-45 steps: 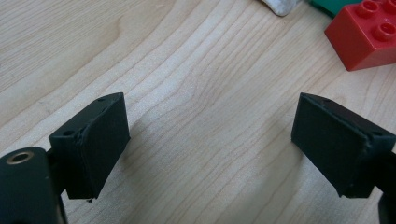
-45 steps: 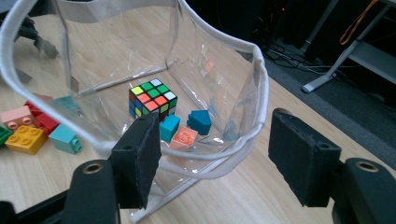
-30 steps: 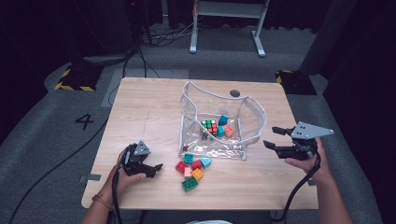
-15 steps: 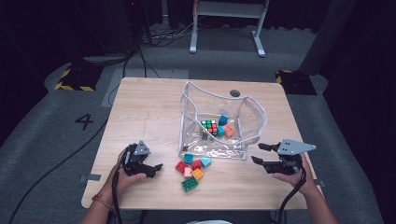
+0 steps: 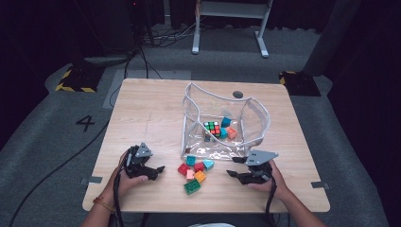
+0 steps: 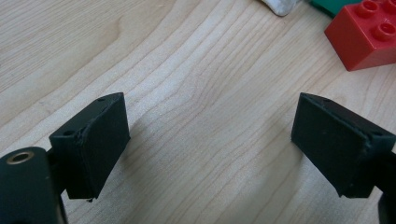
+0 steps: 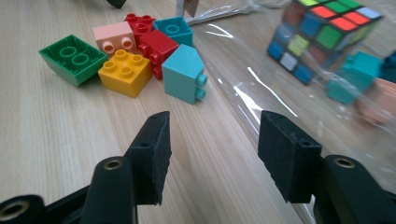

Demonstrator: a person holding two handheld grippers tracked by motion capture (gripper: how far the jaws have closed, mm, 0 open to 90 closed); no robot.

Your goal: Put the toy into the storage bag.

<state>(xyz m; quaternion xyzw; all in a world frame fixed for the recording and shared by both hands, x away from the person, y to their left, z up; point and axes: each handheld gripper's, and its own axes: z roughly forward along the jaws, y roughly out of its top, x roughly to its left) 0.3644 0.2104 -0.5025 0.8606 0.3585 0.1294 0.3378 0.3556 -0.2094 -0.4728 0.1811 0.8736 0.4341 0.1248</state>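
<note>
Right gripper view: right gripper (image 7: pixel 212 154) low over the table (image 7: pixel 51 140), aimed at the loose blocks.
Jaws have just been closing and stand part open with nothing between them. Turquoise block (image 7: pixel 186 73) lies nearest, straight ahead and slightly left, studs facing right, beside the clear bag (image 7: pixel 280 100). Left gripper (image 5: pixel 152 171), jaws wide and empty, sits farther from it, so the right is judged better placed.

Your light falls from above onto the pale wooden table (image 5: pixel 156 113), while the floor around it sinks into near black. The high view is soft and grainy. Glare streaks the clear plastic bag (image 7: pixel 261 88), blurring the multicoloured puzzle cube (image 7: pixel 322 37) behind it; soft shadows sit beneath your black jaws.
</note>
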